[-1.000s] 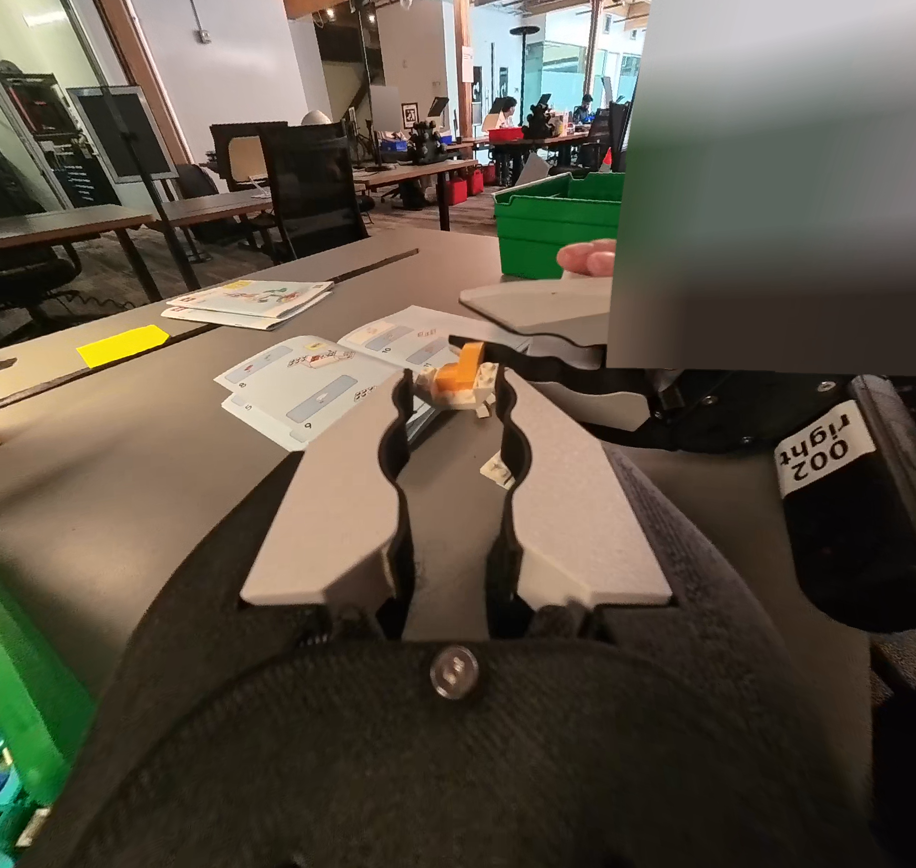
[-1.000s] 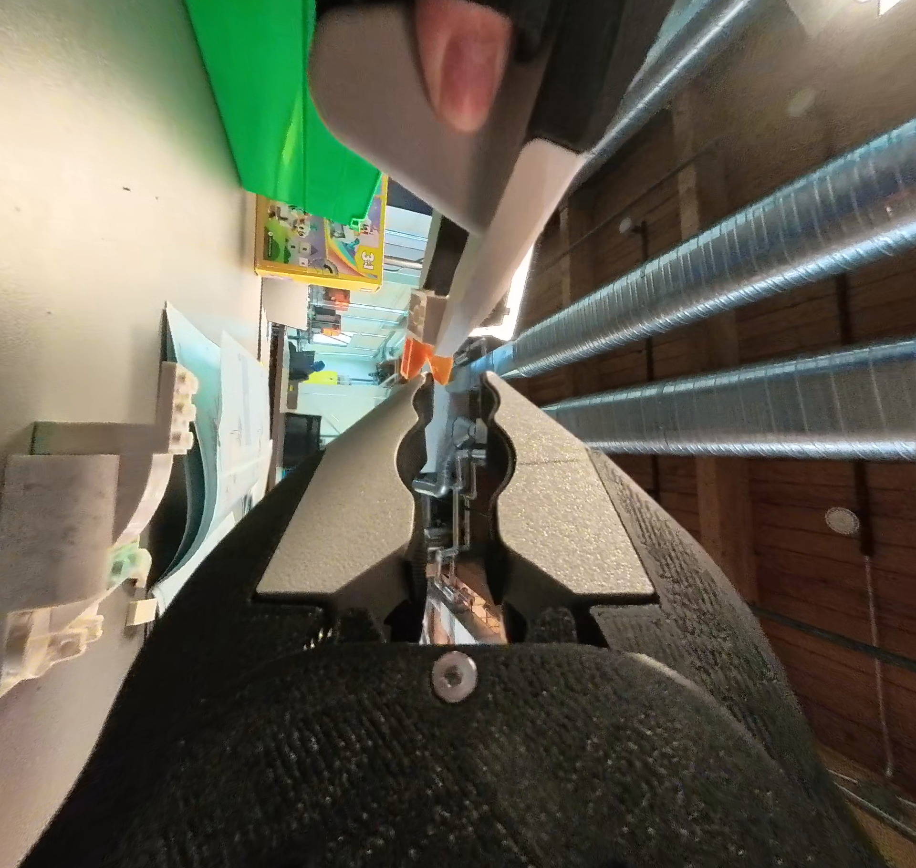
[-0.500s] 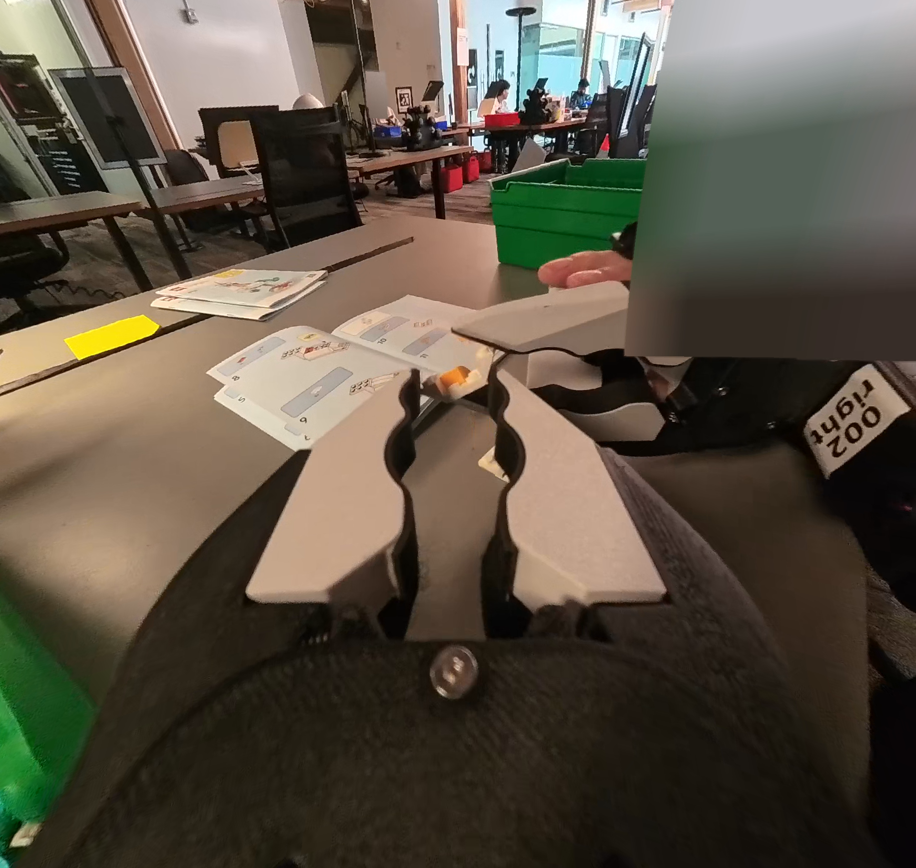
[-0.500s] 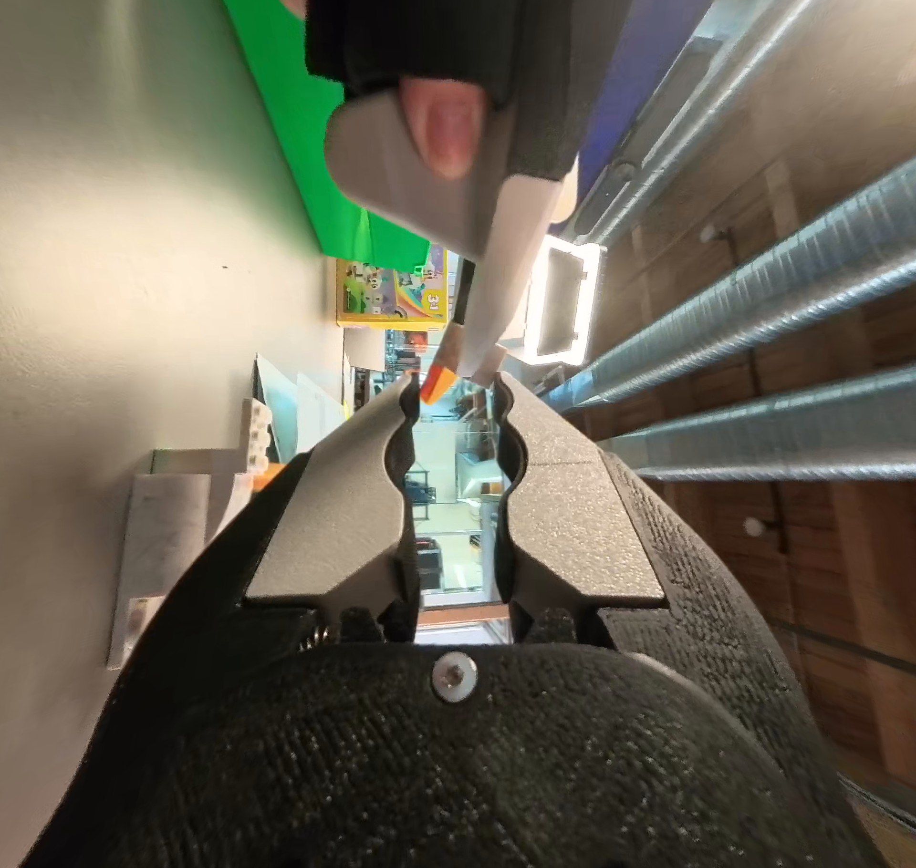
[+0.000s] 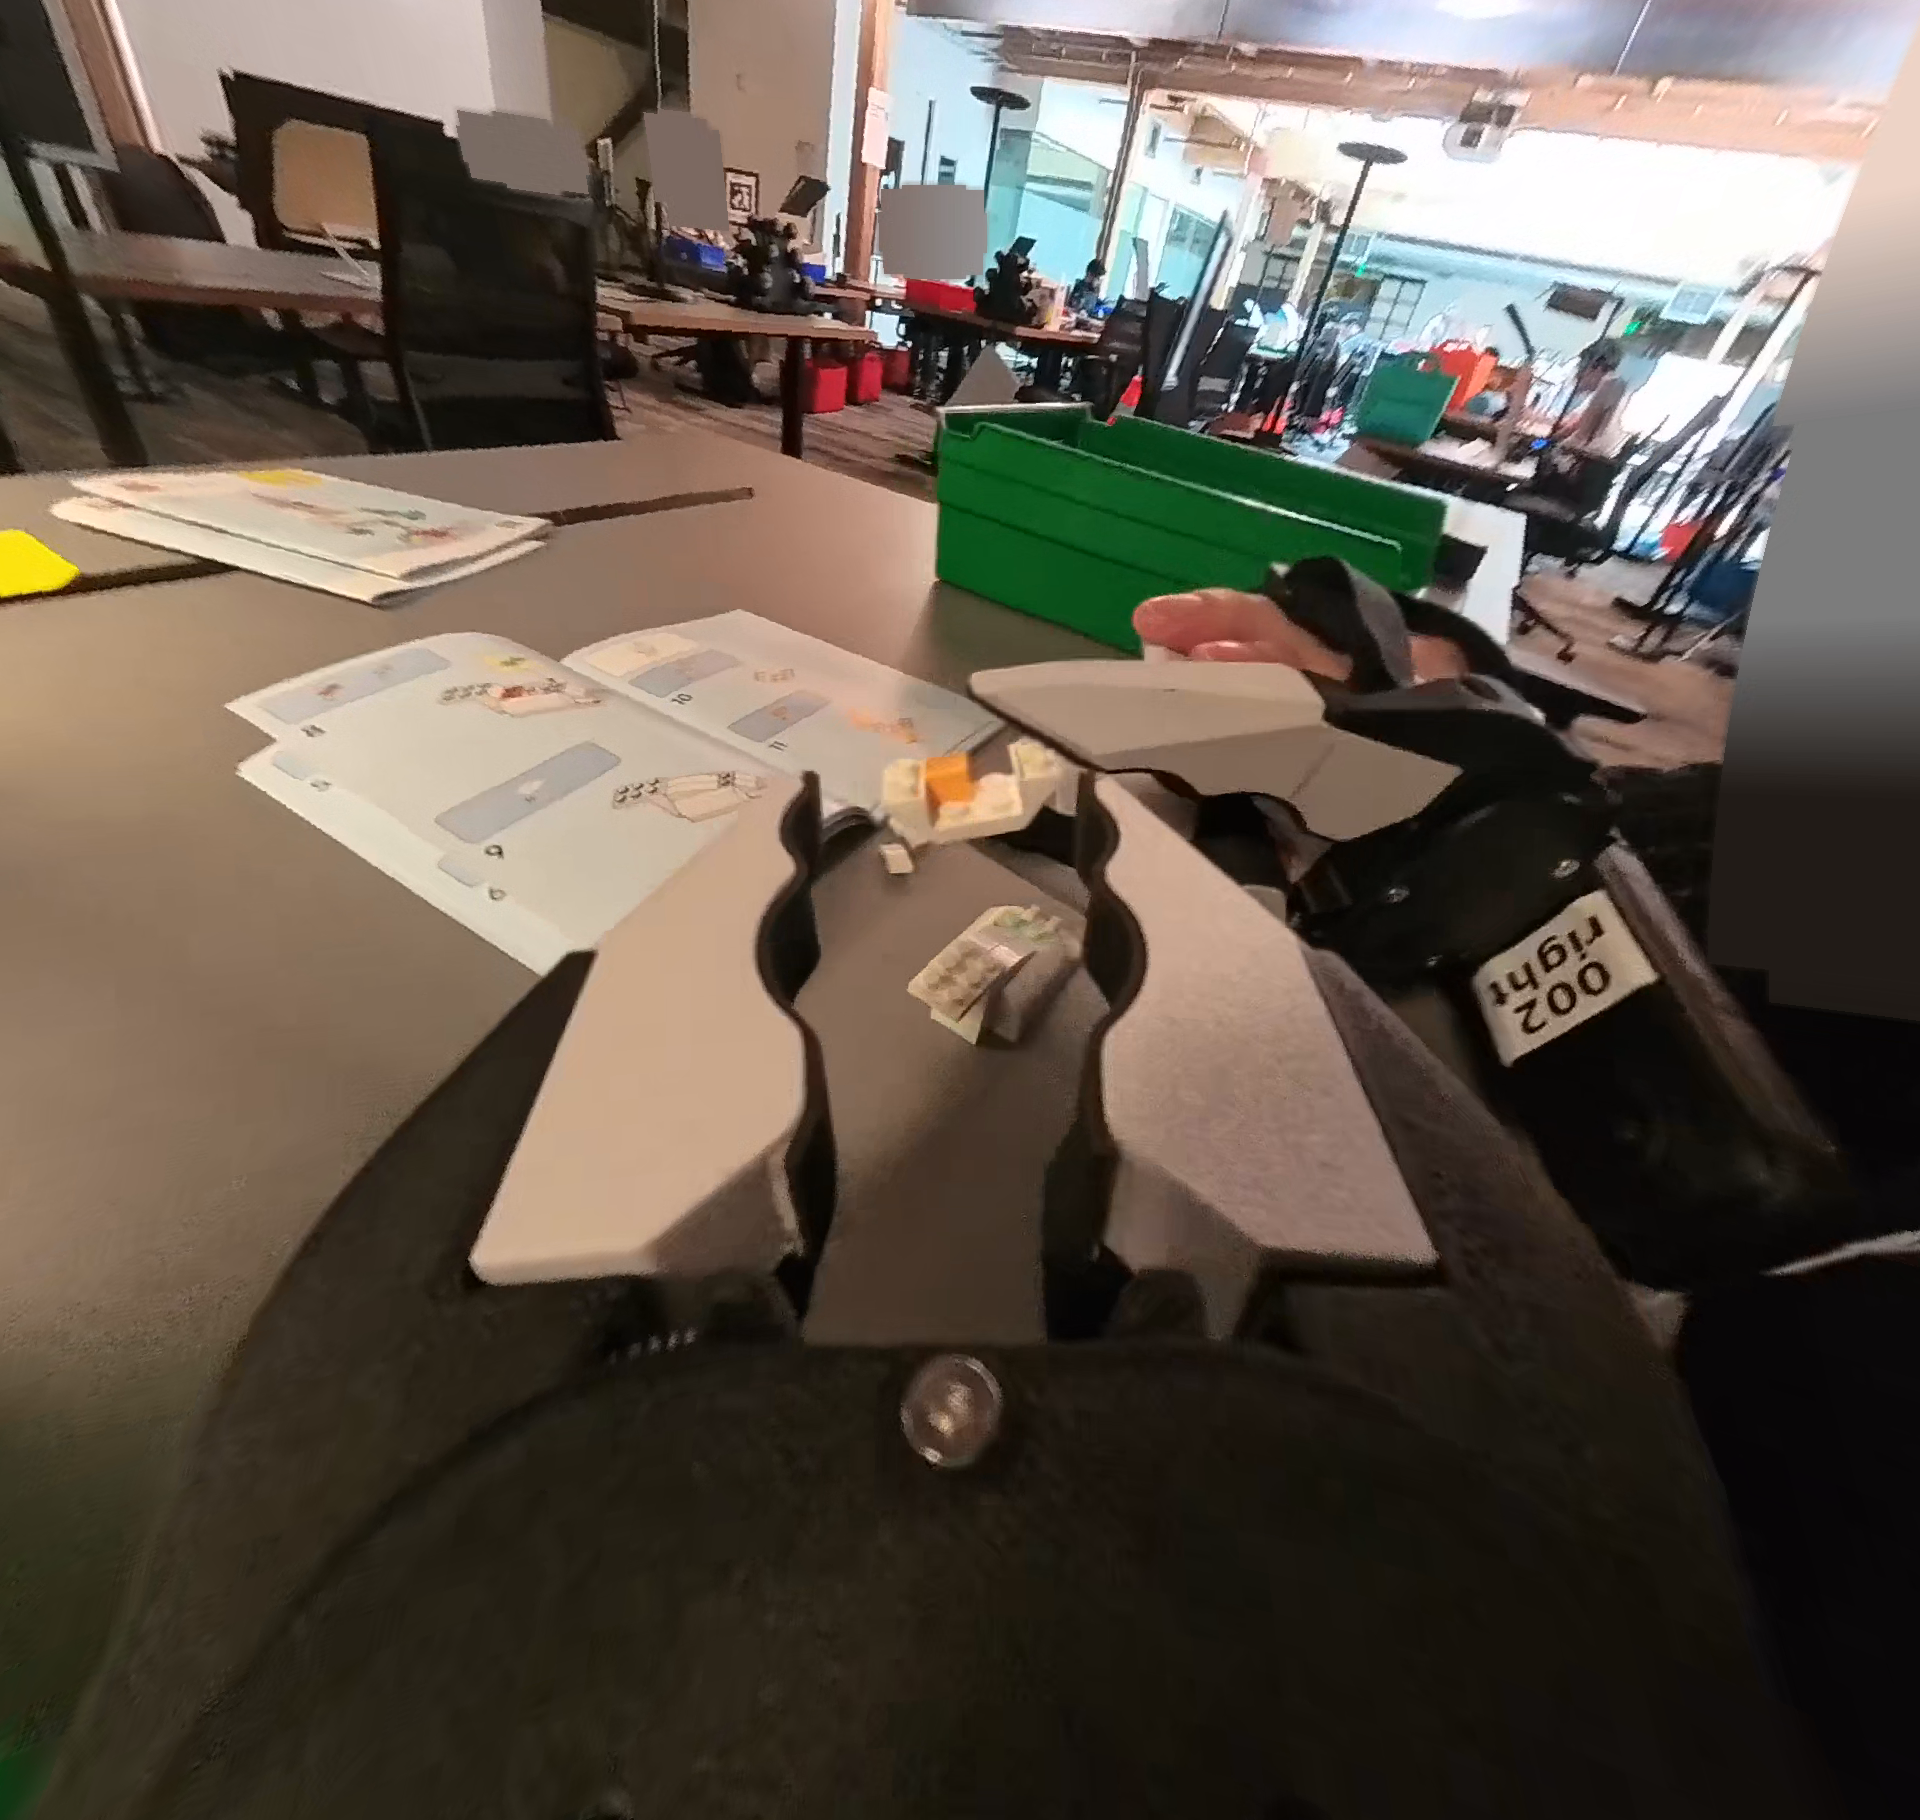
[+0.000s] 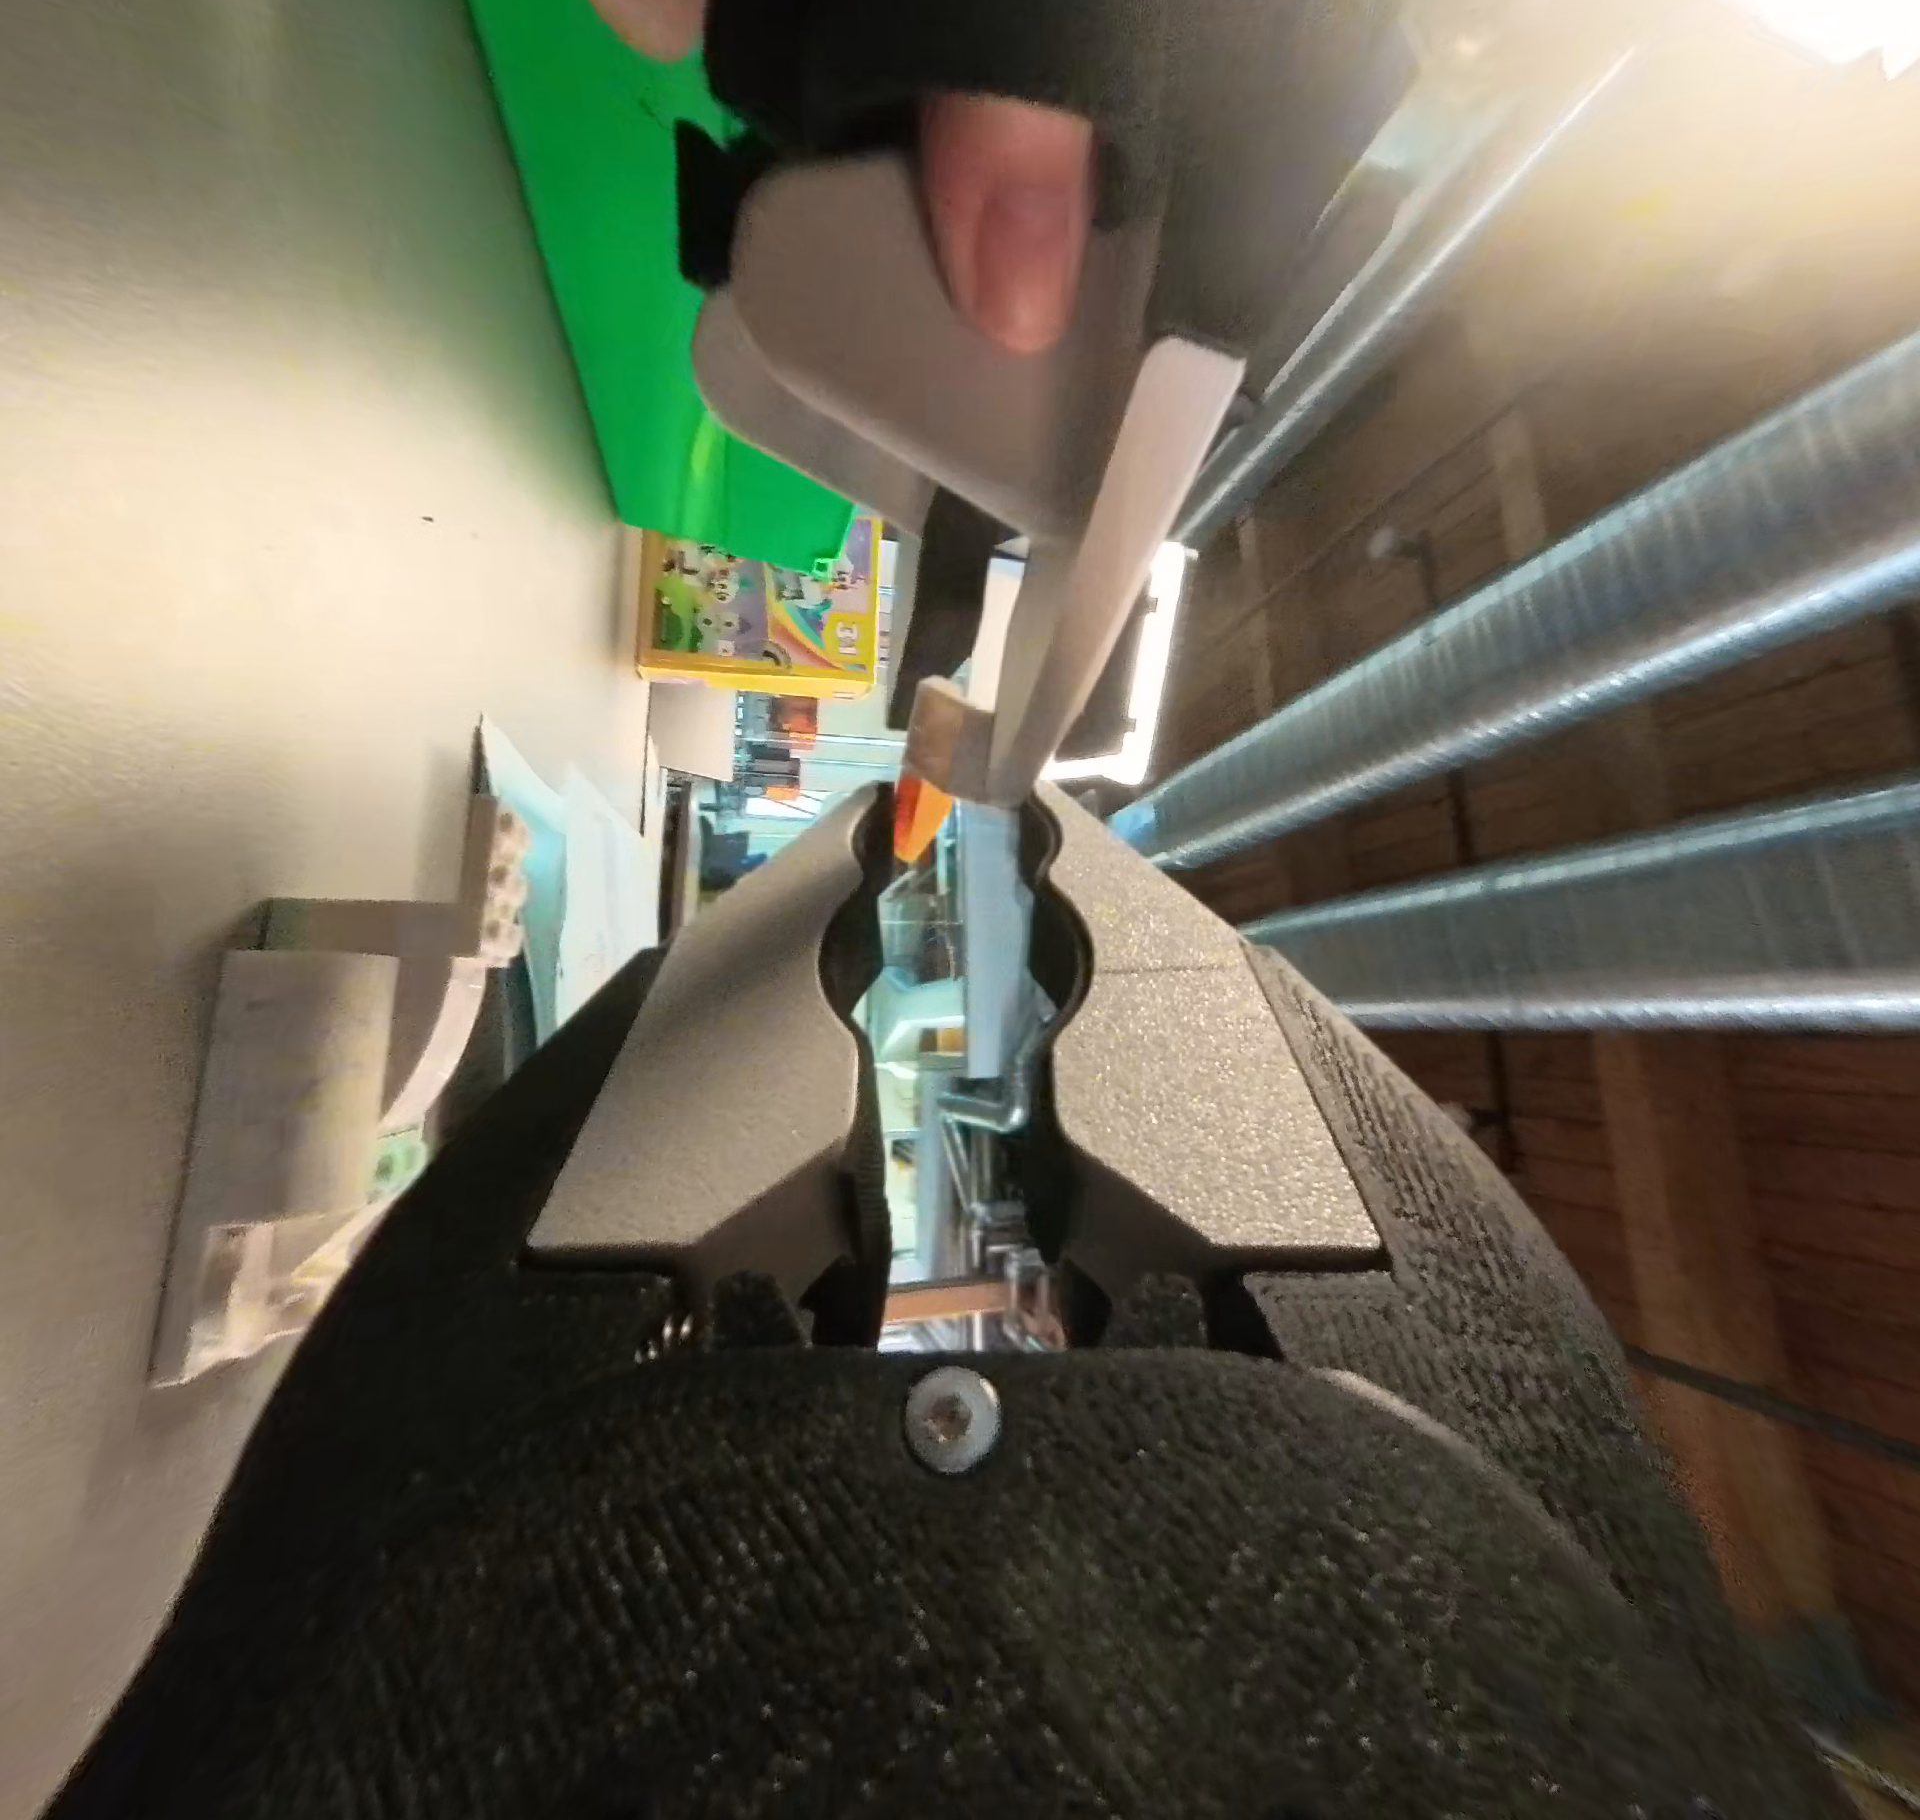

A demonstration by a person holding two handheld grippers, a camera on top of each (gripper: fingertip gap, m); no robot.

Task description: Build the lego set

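Workstation for building the lego set, as seen from both wrist cameras. The left gripper is held low over the grey table with its pale fingers spread wide and nothing between them. A loose grey and white piece with a green edge is seen on the table through the gap, and a tiny white piece lies just beyond it. The small model, made of white bricks with an orange brick on top, is held clear of the table just past the left fingertips, in front of the open instruction booklet. In the right wrist view the picture is turned on its side, so the table runs down the left edge. The right gripper is shown nearly closed, with the model's orange brick caught at its fingertips. A flat grey plate, pressed by a thumb of a gloved hand, reaches in from the top, and its tip meets a white brick of the model. Two closed booklets lie at the far left of the table. A green bin stands behind the open booklet, and a yellow box is seen past the bin in the right wrist view.
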